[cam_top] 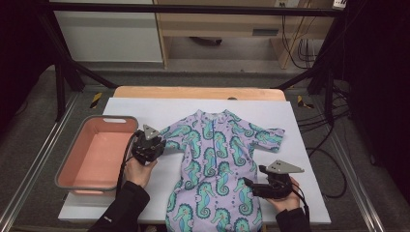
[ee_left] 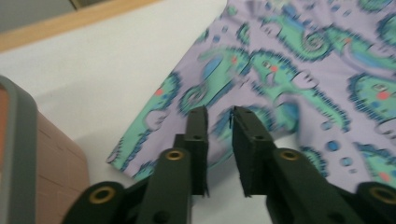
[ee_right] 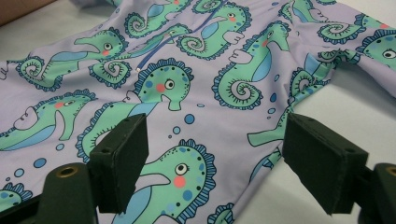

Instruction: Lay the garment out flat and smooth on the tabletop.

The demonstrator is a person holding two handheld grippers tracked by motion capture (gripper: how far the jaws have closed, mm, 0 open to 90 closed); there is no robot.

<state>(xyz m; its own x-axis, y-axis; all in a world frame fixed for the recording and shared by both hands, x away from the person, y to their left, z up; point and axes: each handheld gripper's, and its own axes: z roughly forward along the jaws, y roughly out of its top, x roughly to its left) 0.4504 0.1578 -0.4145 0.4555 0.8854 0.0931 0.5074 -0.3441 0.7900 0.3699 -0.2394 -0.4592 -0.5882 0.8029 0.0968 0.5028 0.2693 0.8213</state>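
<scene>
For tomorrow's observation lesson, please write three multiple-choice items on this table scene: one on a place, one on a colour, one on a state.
1. Where does the tub stand?
A. At the suit's left
B. On the suit
C. At the suit's right

2. What colour is the suit's background?
A. Red
B. Lilac
C. Black

3. How does the right claw stand?
A. Shut on the tub's rim
B. Shut on a cup
C. Open, jaws wide apart over the suit's edge

Answers:
1 A: in the high view the pink tub sits on the white sheet beside the suit's left sleeve.
2 B: green seahorses lie on lilac cloth.
3 C: the right gripper view shows a wide gap between its jaws, nothing pinched.
</scene>
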